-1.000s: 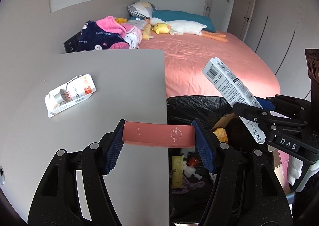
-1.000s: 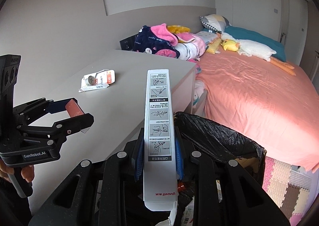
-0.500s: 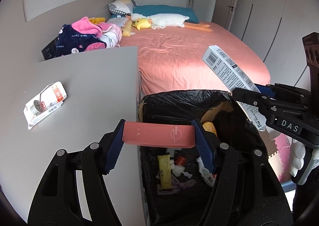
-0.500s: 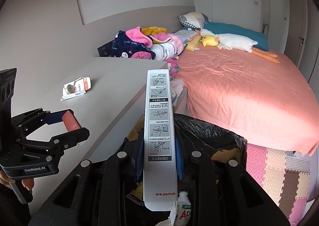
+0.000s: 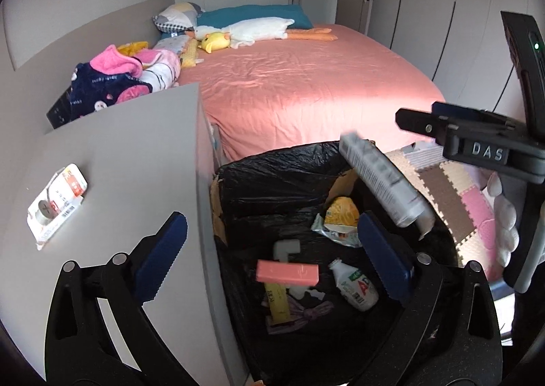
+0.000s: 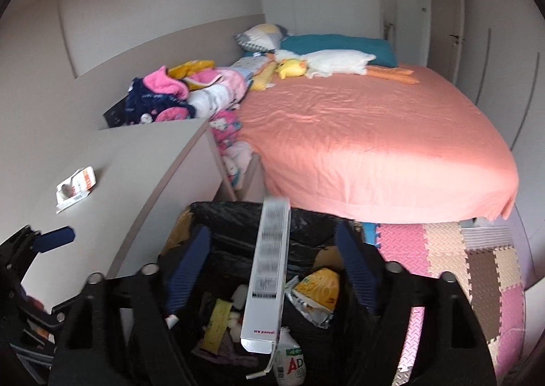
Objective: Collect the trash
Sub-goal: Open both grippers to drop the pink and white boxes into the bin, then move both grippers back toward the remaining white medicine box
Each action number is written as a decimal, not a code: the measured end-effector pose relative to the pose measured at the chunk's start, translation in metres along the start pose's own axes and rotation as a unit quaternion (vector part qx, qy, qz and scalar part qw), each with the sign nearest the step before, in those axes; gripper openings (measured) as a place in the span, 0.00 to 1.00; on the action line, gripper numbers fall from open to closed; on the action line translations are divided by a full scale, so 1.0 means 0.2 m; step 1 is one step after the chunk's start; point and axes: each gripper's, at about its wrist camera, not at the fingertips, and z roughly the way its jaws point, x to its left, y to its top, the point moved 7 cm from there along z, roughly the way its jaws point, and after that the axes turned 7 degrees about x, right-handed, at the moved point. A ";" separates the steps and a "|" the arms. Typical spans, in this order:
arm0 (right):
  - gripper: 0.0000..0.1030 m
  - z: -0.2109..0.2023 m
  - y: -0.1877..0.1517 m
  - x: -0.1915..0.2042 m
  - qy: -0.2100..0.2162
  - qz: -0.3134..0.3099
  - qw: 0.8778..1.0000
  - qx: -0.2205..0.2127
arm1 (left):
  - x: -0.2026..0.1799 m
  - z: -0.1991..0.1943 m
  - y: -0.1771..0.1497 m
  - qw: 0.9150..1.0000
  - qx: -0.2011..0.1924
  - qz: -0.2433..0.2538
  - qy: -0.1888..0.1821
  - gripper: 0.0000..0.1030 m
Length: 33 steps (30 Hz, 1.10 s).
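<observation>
1. Your bin [image 5: 259, 181], lined with a black bag, sits on the floor tight against the side of the grey bench [image 5: 129, 161], with the bed [image 5: 306, 79] and its pink sheet just behind.
2. On the bench: one torn white-and-orange blister pack [image 5: 56, 202], well apart from both of your hand-held grippers.
3. Already in the bin: yellow crumpled wrapper [image 5: 340, 212], small white bottle with green-and-red label [image 5: 356, 285], yellow flat pack [image 5: 277, 299], white plastic piece [image 5: 287, 247].
4. Puzzle foam mat [image 6: 477, 263] covers the floor to the right of the bin; a heap of pink and navy clothes [image 5: 119, 79] lies at the bench's far end; a white goose plush [image 6: 327, 64] lies on the bed by the pillows.
5. Your left hand-held gripper [image 5: 272, 256] hangs over the bin mouth, jaws spread wide after just opening. Nothing touches its blue pads.
6. The pink flat box [image 5: 287, 273] is loose between and below those pads, inside the bin over the other trash.
7. Your right hand-held gripper [image 6: 272, 270] is also over the bin, jaws just opened and well apart.
8. The long white printed box [image 6: 267, 280] stands between the right pads, clear of both, motion-blurred, lower end down in the bin; the left view shows it tilted over the bin's right rim.
9. Nothing blocks the bin opening apart from your two hand-held grippers.
</observation>
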 end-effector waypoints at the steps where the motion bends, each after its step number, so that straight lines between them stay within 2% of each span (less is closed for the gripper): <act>1: 0.79 -0.01 0.01 -0.02 -0.004 0.004 1.000 -0.006 | 0.00 -0.01 0.00 1.000 -0.003 0.000 0.002 0.94; 4: 0.79 -0.02 0.02 -0.04 0.002 0.015 1.000 -0.010 | 0.02 -0.02 0.01 1.000 -0.009 -0.012 -0.011 0.94; 14: 0.79 0.01 0.01 0.01 0.021 0.008 1.000 -0.001 | 0.09 -0.03 0.02 0.999 -0.013 -0.036 -0.004 0.94; 33: 0.79 0.16 0.04 0.40 0.082 -0.050 0.995 -0.003 | 0.47 0.01 -0.05 0.990 -0.007 -0.136 0.039 0.94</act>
